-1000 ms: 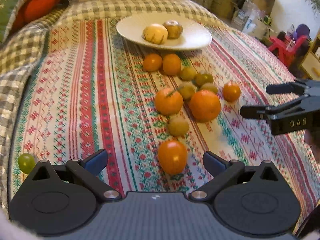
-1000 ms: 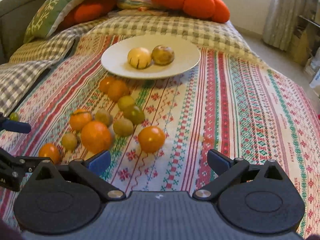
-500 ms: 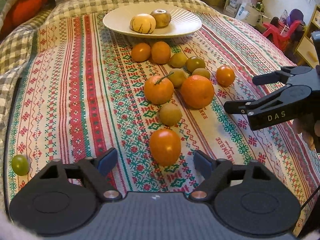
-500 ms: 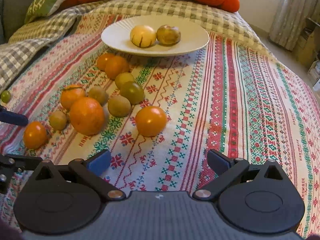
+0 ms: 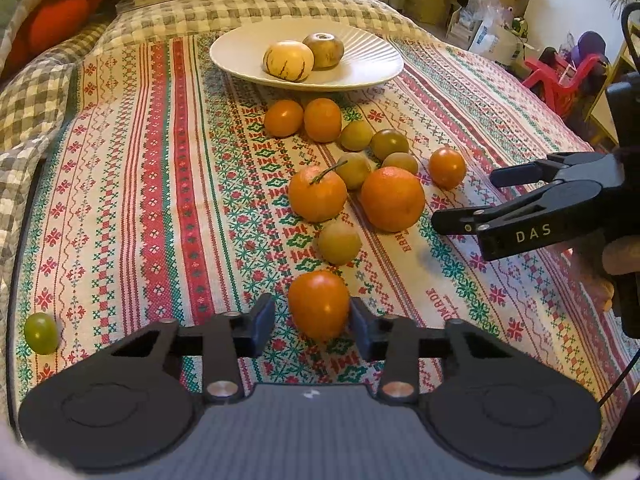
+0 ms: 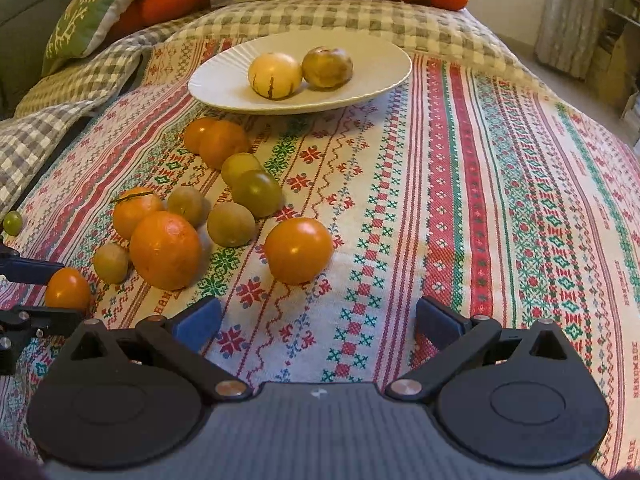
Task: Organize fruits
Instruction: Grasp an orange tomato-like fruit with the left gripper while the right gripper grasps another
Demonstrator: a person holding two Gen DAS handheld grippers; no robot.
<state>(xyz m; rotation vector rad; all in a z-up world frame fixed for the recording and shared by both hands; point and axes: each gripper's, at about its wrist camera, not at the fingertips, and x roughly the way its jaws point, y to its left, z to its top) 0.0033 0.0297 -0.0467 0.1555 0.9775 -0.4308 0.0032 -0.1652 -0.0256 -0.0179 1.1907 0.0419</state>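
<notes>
At the far left edge of the patterned cloth [image 5: 132,184], well apart from everything else, lies a lone green grape [image 5: 41,333], probably a stray that rolled off. Moving right, the left gripper [image 5: 312,322] sits low at the near edge with its fingers [image 5: 262,322] closing around an orange tomato [image 5: 319,305]; the right pad looks to touch the fruit while a sliver of gap shows on the left, so the grasp seems nearly made but not yet firm. Just beyond it the remaining fruits cluster in a loose heap: a greenish plum [image 5: 339,241], a stemmed orange [image 5: 318,193], a large orange [image 5: 393,199] and smaller orange and green fruits running toward the white plate [image 5: 372,76], which stands at the far side and already holds a striped yellow fruit [image 5: 288,61] and a brown fruit [image 5: 323,50], likely the sorting spot. Further right the right gripper [image 6: 318,320] hovers near the heap with its fingers spread wide and nothing between them, apparently waiting its turn; its side reads "DAS". The cloth carries woven words, one looking like "HANDMADE", though they are hard to read.
</notes>
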